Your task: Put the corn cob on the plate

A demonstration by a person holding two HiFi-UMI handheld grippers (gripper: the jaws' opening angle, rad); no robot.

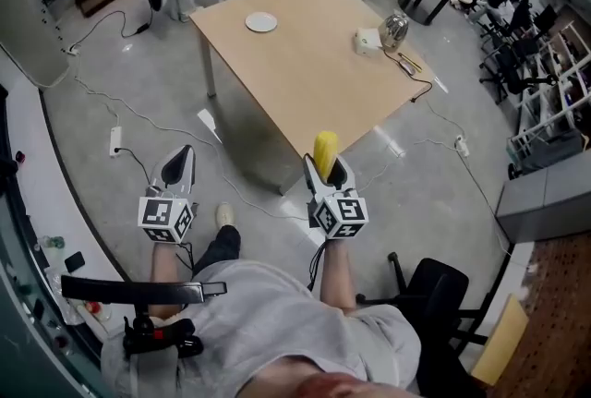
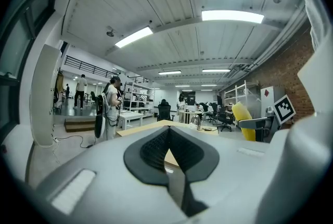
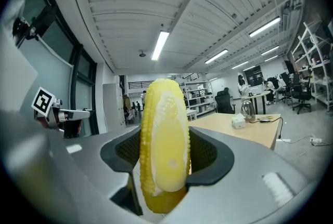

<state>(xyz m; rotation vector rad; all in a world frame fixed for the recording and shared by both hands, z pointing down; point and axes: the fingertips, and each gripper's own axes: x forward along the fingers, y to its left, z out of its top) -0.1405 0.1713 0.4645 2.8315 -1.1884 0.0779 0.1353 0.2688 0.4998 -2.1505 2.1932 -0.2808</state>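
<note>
Right gripper (image 1: 329,173) is clenched on the corn cob (image 1: 325,150), which stands upright between its pads with the tip sticking out at twelve o'clock. I judge that this hold keeps the cob from rolling during the carry. Left gripper (image 1: 180,167), at nine o'clock of the right one, has its jaws pressed together on nothing, so it only waits. Both hang over the floor, short of the counter (image 1: 314,82). The plate (image 1: 261,21) lies on its far part, at about eleven o'clock, well apart from the cob.
</note>
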